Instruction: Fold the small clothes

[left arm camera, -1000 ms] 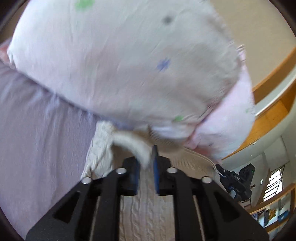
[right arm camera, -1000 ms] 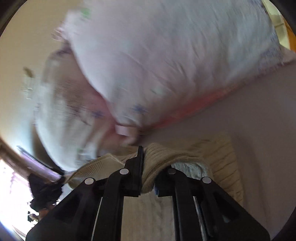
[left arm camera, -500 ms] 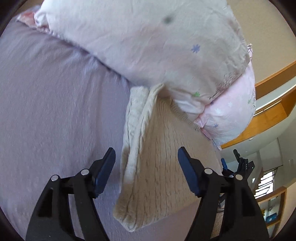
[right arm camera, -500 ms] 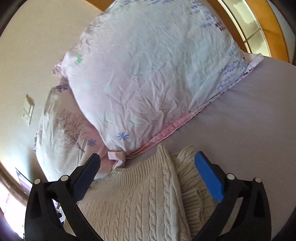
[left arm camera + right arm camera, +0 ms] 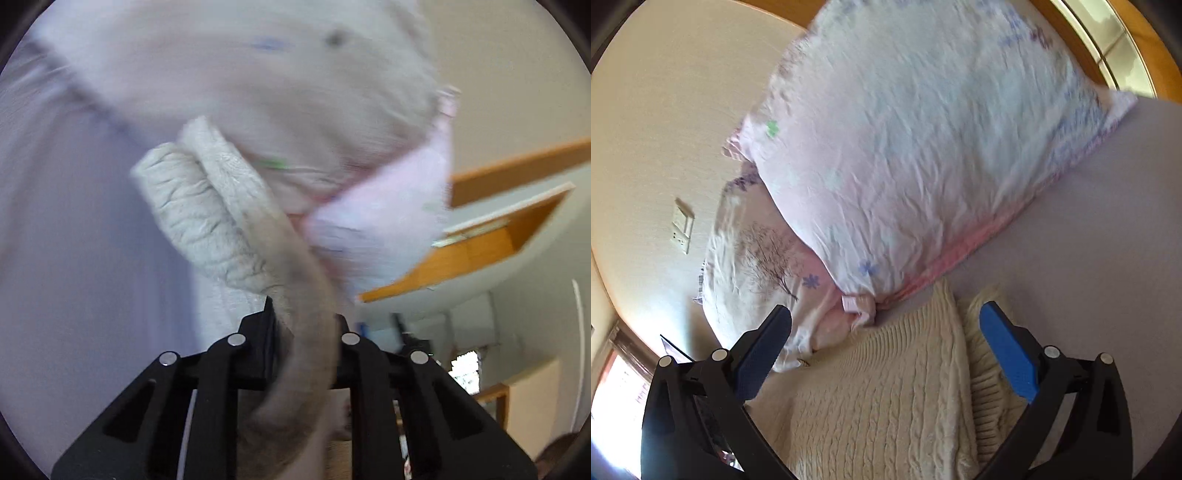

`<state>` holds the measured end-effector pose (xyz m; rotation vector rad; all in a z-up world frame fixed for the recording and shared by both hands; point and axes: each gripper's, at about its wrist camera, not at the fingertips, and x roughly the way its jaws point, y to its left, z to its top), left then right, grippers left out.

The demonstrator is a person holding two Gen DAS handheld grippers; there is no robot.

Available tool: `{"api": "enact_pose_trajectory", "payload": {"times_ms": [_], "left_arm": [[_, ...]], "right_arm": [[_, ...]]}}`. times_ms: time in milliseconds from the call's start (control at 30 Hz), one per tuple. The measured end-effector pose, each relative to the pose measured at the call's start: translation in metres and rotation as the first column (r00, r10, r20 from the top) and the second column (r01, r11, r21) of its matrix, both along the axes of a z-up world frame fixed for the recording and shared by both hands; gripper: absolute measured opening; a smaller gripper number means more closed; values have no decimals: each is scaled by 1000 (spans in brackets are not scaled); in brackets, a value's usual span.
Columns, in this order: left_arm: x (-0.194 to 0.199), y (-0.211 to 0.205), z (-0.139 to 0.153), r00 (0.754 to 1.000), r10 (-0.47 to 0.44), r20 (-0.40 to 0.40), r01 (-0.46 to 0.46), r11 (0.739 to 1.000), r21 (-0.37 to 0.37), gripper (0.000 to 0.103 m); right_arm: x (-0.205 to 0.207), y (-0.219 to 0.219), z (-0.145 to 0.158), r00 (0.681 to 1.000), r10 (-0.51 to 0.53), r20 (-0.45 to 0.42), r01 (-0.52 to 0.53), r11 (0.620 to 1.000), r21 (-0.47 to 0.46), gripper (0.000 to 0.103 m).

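Observation:
A cream cable-knit sweater point(image 5: 886, 398) lies on the lilac bed sheet point(image 5: 1108, 258), its top edge against the pillows. My right gripper point(image 5: 886, 332) is open and empty, its fingers spread over the sweater's upper edge. In the blurred left wrist view, my left gripper point(image 5: 304, 325) is shut on a fold of the sweater point(image 5: 207, 206) and lifts it off the sheet point(image 5: 74, 240).
A pale pink flowered pillow point(image 5: 923, 147) lies on a second pillow with a tree print point(image 5: 757, 266) at the head of the bed. A beige wall with a switch plate point(image 5: 681, 230) stands behind. Wooden trim point(image 5: 480, 243) shows to the right.
My left gripper went from open over the sweater to shut on a fold of it and is lifting it. My right gripper stays open and has drawn slightly closer.

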<state>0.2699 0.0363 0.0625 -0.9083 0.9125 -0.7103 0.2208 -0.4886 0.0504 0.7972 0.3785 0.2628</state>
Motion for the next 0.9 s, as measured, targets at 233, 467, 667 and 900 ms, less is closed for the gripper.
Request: {"api": "enact_pose_trajectory", "payload": {"times_ms": [233, 467, 667, 900], "left_arm": [[41, -207, -10, 935, -353, 11, 341, 894, -291, 43], [19, -178, 1, 930, -338, 143, 347, 937, -42, 75], [28, -146, -29, 976, -218, -7, 213, 943, 257, 75], [32, -193, -55, 967, -248, -62, 255, 917, 307, 83]], "right_arm": [[-16, -43, 8, 993, -118, -7, 118, 993, 20, 102], [-10, -66, 5, 984, 76, -164, -67, 996, 54, 102], [40, -23, -26, 882, 222, -416, -228, 973, 37, 102], [45, -4, -44, 853, 273, -446, -272, 960, 68, 70]]}}
